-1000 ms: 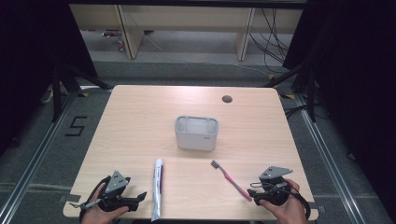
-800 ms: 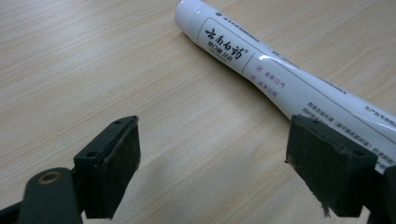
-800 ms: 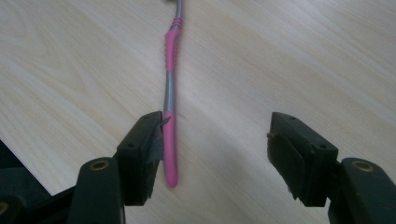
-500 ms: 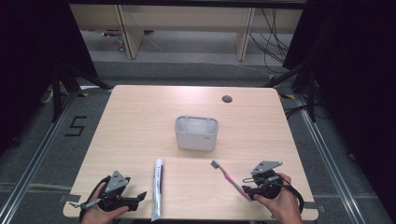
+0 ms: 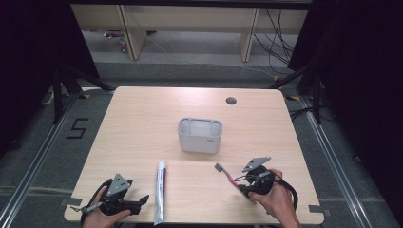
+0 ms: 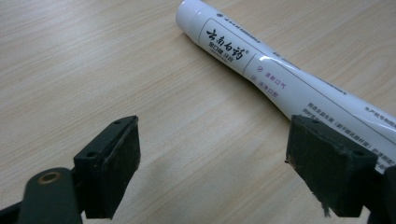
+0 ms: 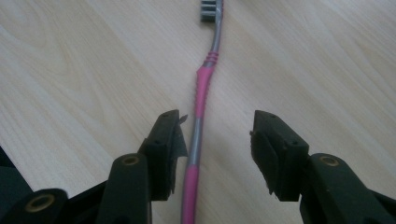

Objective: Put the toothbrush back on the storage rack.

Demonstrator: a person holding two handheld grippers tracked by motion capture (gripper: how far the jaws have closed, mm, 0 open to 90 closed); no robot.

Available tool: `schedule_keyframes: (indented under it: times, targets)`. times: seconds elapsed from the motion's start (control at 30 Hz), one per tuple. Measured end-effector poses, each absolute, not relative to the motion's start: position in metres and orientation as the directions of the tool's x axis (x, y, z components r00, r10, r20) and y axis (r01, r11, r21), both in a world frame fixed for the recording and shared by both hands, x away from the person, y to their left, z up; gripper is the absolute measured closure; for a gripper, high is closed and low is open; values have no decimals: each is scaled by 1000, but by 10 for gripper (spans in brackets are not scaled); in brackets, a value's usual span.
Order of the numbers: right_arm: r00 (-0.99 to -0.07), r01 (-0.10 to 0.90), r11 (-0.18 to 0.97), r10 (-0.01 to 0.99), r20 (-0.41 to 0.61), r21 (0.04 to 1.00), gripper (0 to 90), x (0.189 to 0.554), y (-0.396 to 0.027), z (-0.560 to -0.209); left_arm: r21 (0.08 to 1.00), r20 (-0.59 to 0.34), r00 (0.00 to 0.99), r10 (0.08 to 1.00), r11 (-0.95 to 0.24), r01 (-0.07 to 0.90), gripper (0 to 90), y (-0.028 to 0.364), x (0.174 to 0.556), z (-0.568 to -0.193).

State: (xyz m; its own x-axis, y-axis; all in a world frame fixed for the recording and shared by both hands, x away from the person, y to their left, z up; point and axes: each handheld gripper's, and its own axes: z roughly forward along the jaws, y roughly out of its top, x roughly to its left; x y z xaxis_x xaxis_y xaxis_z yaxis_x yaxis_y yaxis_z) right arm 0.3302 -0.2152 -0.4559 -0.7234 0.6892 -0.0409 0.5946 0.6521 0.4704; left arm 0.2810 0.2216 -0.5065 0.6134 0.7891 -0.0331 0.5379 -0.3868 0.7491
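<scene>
Pink-and-grey plastic toothbrush (image 7: 200, 116) lies flat on the pale wooden worktop (image 5: 142, 128), between the right tongs' (image 7: 215, 144) closing, not yet gripping jaws; left tongs (image 6: 212, 163) gape beside a white toothpaste tube (image 6: 261, 70).

Light wood surface (image 5: 142, 123) with rounded corners and a round cable hole (image 5: 231, 100) near its far edge. Grey carpet floor (image 5: 47, 156), a "5" (image 5: 77, 128) taped on it at left. Metal rails (image 5: 332, 161) flank both sides. Black curtains (image 5: 28, 57) left and right. Behind, pale wooden shelving (image 5: 133, 33) with loose cables (image 5: 280, 42) hanging. Even overhead light.
</scene>
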Motion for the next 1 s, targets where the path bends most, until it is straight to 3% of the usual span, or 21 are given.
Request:
schedule_keyframes:
  times: [0.43,1.0]
  targets:
    - [-766,576,717,641,-48,393,633,342,-197,-458,749,-31,613,790,-388,538,172,221,281,-506]
    - [-788,561,755,613,-61,339,657,352,-184,-463,748,-33,615,788,-388,538,172,222,281,-506]
